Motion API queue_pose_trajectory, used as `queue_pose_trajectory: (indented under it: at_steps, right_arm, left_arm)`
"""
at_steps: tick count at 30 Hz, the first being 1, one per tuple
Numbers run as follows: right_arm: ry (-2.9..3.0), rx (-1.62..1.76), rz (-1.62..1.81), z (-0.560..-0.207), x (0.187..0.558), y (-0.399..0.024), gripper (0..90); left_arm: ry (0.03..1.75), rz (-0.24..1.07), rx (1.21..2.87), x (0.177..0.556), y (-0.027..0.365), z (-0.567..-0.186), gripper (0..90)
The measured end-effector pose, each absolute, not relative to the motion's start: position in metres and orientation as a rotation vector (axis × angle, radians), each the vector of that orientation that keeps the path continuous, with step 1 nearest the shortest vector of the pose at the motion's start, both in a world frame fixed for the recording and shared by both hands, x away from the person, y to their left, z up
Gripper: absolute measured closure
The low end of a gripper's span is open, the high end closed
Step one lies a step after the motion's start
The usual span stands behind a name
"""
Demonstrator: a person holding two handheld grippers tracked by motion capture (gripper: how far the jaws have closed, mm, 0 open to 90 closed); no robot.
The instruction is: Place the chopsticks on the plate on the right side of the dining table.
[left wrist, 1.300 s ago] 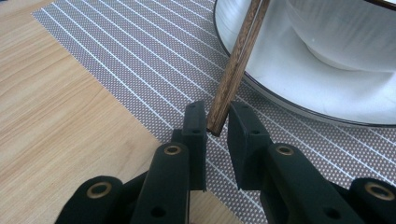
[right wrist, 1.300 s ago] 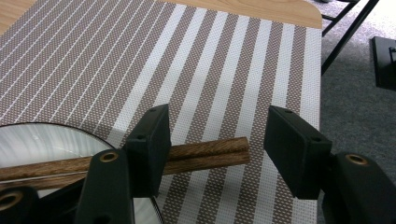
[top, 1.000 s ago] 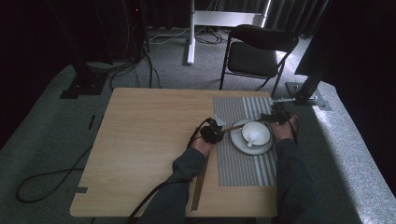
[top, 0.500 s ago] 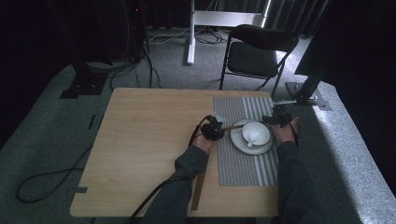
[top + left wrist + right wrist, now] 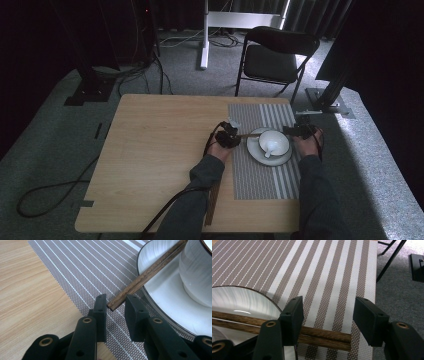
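Two chopsticks [image 5: 252, 134] lay side by side across the far part of the plate [image 5: 260, 155], just beyond the bowl [image 5: 273, 142], on the striped mat [image 5: 260, 180] at the right of the table [image 5: 160, 150]. The left gripper [image 5: 115, 305] stood at their left ends; its jaws had just been opening, and the tips sat in the gap with neither pad pressing. The right gripper [image 5: 327, 315] stood part open around the right ends, its pads clear of the wood. The step in hand looked like the release, with the pair set down on the rim. Next, I judged, both hands should draw straight back off the ends without nudging the sticks, which could roll off the rim.
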State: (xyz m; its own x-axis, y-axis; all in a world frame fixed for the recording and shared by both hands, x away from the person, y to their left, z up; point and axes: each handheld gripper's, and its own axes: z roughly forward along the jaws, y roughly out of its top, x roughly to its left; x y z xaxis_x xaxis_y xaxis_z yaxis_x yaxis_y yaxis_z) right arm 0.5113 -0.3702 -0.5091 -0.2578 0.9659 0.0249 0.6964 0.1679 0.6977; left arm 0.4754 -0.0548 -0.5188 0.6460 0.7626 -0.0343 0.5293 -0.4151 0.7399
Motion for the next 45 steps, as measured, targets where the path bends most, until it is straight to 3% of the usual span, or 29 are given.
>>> queue_pose_trajectory:
  at_steps: [45]
  right_arm:
    - [1.994,1.596,0.851,-0.514,0.497,-0.383,40.6]
  left_arm:
    - [0.995,0.416,2.104,0.484,-0.061,-0.516,68.7]
